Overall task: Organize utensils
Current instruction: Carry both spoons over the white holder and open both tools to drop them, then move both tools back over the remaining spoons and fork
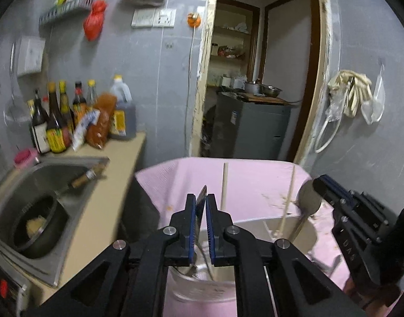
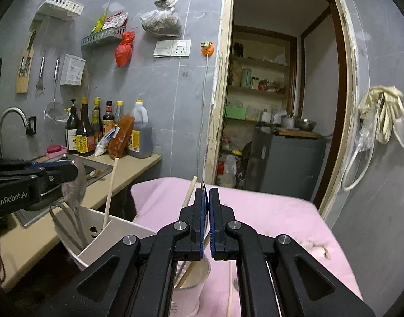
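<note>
My left gripper point(image 1: 201, 204) is shut on a metal spoon point(image 1: 202, 198), bowl end up, its handle running down into a clear glass point(image 1: 199, 285) below. My right gripper point(image 2: 207, 198) is shut on another metal spoon point(image 2: 203, 185), seen edge-on; from the left wrist view its round bowl point(image 1: 309, 198) shows in the jaws point(image 1: 331, 187). A white utensil holder point(image 2: 101, 237) sits on the pink tablecloth point(image 2: 268, 211) with wooden chopsticks point(image 2: 110, 190) standing in it. The left gripper point(image 2: 56, 177) and its spoon point(image 2: 75, 187) hover over the holder.
A steel sink point(image 1: 43, 198) with a dark pot and a knife lies to the left. Sauce bottles point(image 2: 96, 129) stand on the beige counter point(image 2: 122, 174). An open doorway point(image 2: 281, 105) is behind the table. A chopstick point(image 2: 230, 290) lies on the cloth.
</note>
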A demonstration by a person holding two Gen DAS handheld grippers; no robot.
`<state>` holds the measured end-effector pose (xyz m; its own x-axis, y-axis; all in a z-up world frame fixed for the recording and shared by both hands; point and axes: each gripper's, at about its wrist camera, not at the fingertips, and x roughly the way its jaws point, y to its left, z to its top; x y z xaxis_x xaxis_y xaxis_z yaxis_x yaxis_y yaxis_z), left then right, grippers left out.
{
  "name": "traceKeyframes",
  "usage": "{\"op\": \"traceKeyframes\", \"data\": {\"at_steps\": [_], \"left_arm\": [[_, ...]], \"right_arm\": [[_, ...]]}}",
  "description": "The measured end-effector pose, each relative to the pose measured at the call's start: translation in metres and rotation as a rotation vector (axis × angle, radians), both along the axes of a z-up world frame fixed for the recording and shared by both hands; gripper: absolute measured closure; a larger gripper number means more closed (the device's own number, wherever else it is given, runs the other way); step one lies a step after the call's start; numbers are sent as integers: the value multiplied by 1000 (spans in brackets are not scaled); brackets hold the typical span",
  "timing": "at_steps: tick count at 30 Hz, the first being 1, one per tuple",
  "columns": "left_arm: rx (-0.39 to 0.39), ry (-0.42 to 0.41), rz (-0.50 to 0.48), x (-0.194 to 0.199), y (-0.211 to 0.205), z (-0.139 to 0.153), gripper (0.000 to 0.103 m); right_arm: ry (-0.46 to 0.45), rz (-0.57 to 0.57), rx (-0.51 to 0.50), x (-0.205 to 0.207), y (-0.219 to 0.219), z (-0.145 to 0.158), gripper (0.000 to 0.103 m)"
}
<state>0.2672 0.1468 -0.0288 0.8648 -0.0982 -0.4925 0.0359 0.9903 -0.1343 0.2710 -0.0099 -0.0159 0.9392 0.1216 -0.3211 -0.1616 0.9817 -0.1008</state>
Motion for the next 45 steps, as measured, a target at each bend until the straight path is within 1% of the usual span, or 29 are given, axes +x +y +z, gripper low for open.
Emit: {"op": "traceKeyframes", "data": {"at_steps": [1,3,6,8,9,10,12,14,16,17,18,19,21,24,27,30,36,45], "left_arm": [[-17,6,-7,0,1,0,92],[-43,17,-16,-1,3,-1,84],[-70,10,-28,-4,4,1,77],[-75,3,-33,-7,2,3,72],[-79,-4,-38,-9,0,5,67],[-83,-11,-43,-10,-2,8,65],[-91,-28,-51,-14,-5,13,56],[-95,-45,-59,-16,-10,19,51],[-100,-62,-72,-19,-17,24,44],[-103,-70,-76,-20,-19,27,37],[-106,-82,-79,-22,-23,30,31],[-110,-97,-82,-24,-26,33,29],[-115,-126,-85,-28,-34,38,20],[-119,-157,-97,-32,-47,45,14],[-106,-188,-98,-36,-61,50,9],[-89,-213,-101,-41,-76,52,6],[-74,-216,-118,-46,-104,49,5],[-57,-194,-107,-53,-147,36,5]], "right_arm": [[15,8,11,0,-2,0,86],[27,9,17,0,-4,1,74],[32,12,38,-5,-10,5,74],[34,4,55,-7,-15,10,73],[32,-4,66,-10,-19,13,71],[28,-10,81,-13,-24,17,65],[18,-27,108,-18,-34,25,56],[9,-45,132,-23,-44,34,50],[-1,-68,166,-29,-57,42,38],[-11,-88,185,-33,-65,46,34],[-21,-111,197,-36,-72,49,26],[-30,-129,207,-39,-78,53,17],[-53,-166,225,-47,-91,58,9],[-80,-211,236,-57,-108,64,8],[-110,-247,235,-66,-122,69,1],[-122,-273,232,-75,-136,72,1],[-100,-300,211,-89,-165,71,1],[-27,-315,207,-94,-211,52,1]]}}
